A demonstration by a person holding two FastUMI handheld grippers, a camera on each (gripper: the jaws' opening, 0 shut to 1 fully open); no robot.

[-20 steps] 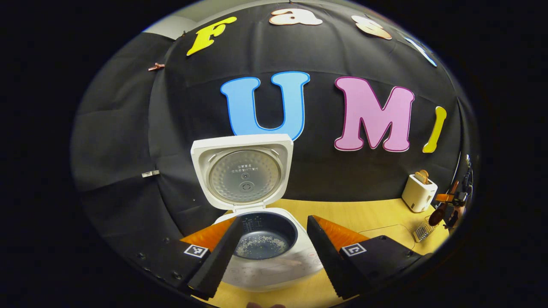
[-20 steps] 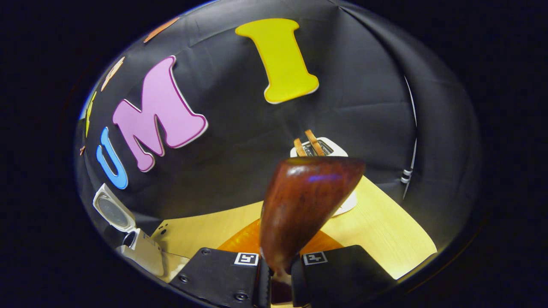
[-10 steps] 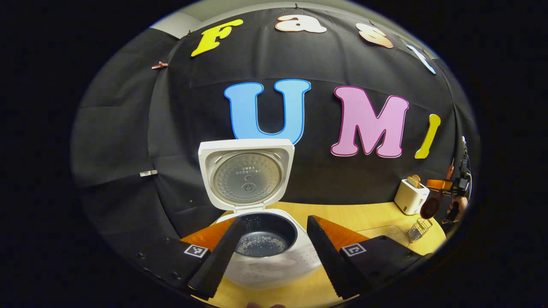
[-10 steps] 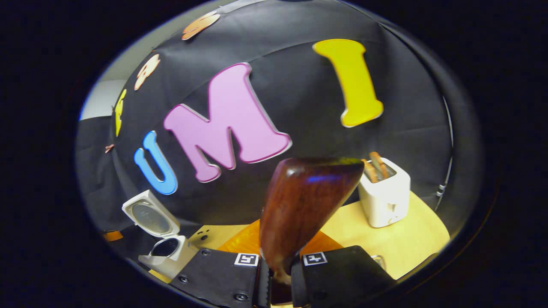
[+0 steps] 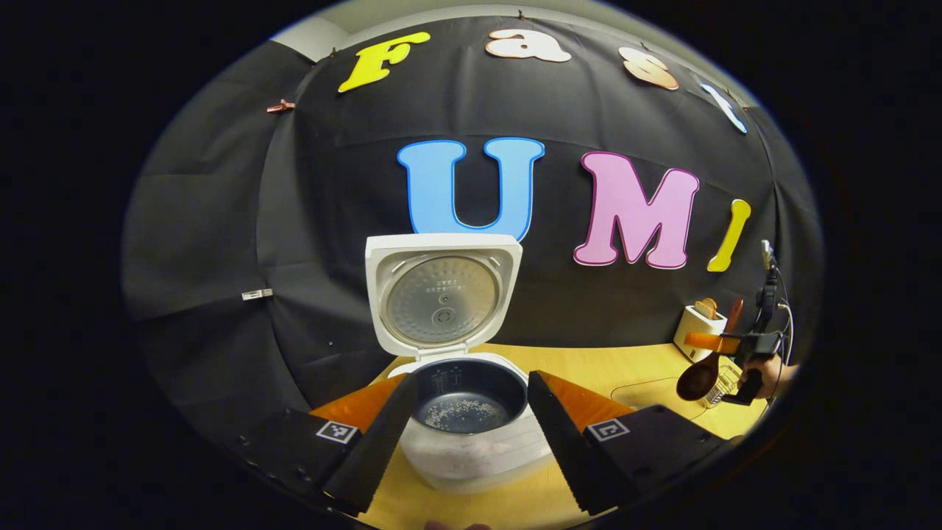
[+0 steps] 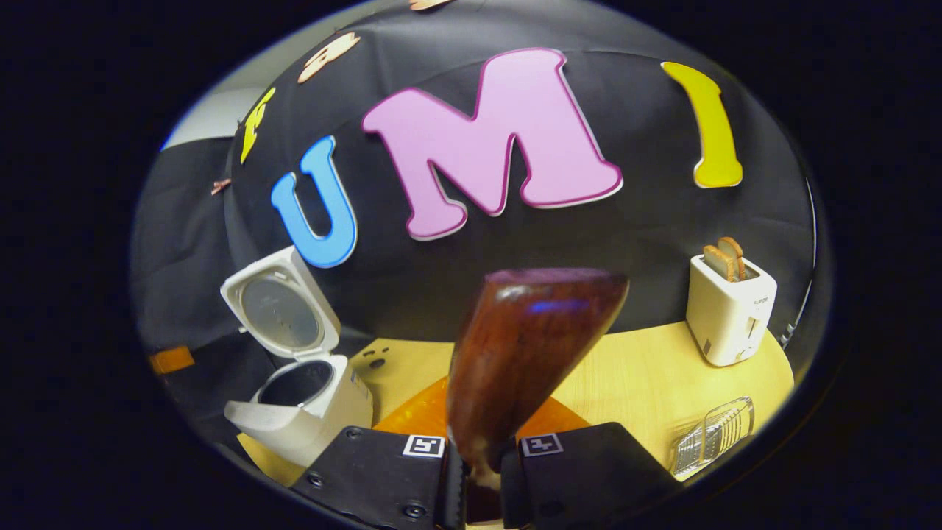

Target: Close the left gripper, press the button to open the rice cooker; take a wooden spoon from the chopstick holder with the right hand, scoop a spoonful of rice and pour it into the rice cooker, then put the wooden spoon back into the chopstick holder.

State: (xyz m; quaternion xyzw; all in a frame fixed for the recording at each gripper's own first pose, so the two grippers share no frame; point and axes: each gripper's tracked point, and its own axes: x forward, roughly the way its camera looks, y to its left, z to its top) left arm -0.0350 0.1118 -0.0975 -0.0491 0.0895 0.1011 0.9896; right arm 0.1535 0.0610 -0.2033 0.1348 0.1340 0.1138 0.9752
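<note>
The white rice cooker (image 5: 471, 449) stands open on the wooden table, its lid (image 5: 441, 294) upright, with a thin scatter of rice in the dark inner pot (image 5: 462, 403). My left gripper (image 5: 465, 449) is open, its fingers either side of the cooker's front, apart from it. In the right gripper view my right gripper (image 6: 475, 478) is shut on the handle of a brown wooden spoon (image 6: 526, 353), bowl end pointing forward. The rice cooker (image 6: 294, 405) lies to its left. The left gripper view shows the spoon (image 5: 698, 377) held above the wire chopstick holder (image 5: 725, 377).
A white toaster (image 6: 728, 309) with two slices of bread stands at the back right of the table (image 6: 647, 375). The wire chopstick holder (image 6: 714, 434) sits near the table's right front edge. A hand (image 5: 773, 374) holds the right gripper.
My right gripper has turned left with the spoon, bringing the rice cooker and chopstick holder further into its view. In the left gripper view the spoon has dropped lower and the cooker has shifted slightly right.
</note>
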